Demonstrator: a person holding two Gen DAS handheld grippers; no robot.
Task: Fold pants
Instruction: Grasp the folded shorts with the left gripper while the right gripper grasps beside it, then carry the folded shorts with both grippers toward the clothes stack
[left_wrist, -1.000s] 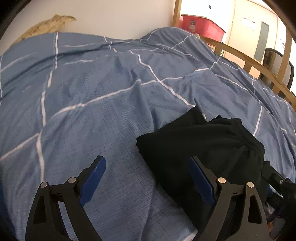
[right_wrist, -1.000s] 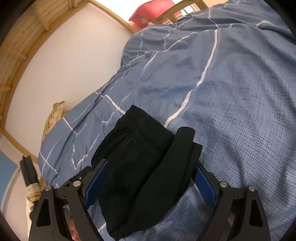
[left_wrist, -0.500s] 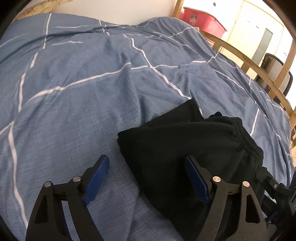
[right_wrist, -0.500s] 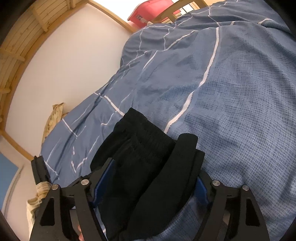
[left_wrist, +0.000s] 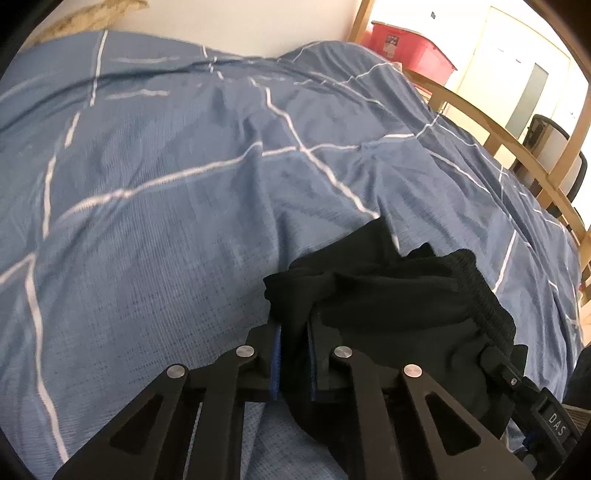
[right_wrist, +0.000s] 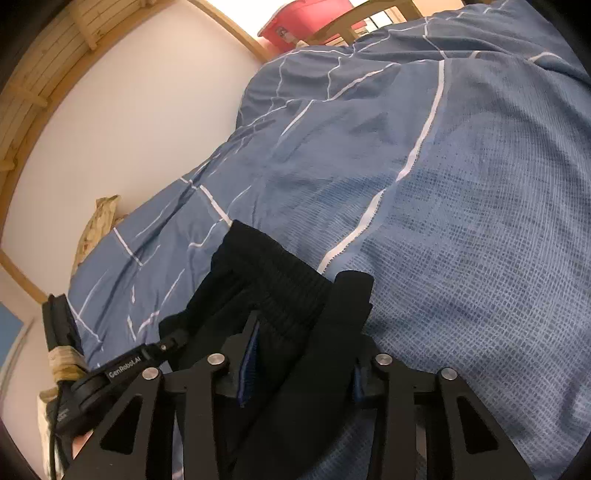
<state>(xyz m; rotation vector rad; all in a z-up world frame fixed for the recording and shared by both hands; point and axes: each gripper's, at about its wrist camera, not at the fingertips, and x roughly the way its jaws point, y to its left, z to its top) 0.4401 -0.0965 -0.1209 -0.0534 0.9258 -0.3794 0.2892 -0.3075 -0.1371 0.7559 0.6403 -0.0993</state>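
Black pants (left_wrist: 399, 306) lie folded in a thick bundle on a blue duvet (left_wrist: 166, 192) with white lines; the elastic waistband faces right. My left gripper (left_wrist: 293, 358) is shut on the bundle's left folded edge. In the right wrist view the same pants (right_wrist: 266, 295) fill the lower middle, and my right gripper (right_wrist: 299, 373) is closed around the thick fold near the waistband. The left gripper's body (right_wrist: 122, 365) shows at lower left there.
A wooden bed rail (left_wrist: 517, 147) curves along the right side. A red storage bin (left_wrist: 406, 48) stands beyond the bed's far end. A white wall (right_wrist: 122, 122) and a tan pillow (right_wrist: 96, 225) border the duvet's other side. A chair (left_wrist: 554, 147) stands past the rail.
My left gripper has closed from wide open onto the pants' folded edge. My right gripper has narrowed onto the thick fold. The bundle has bunched up slightly at the left edge.
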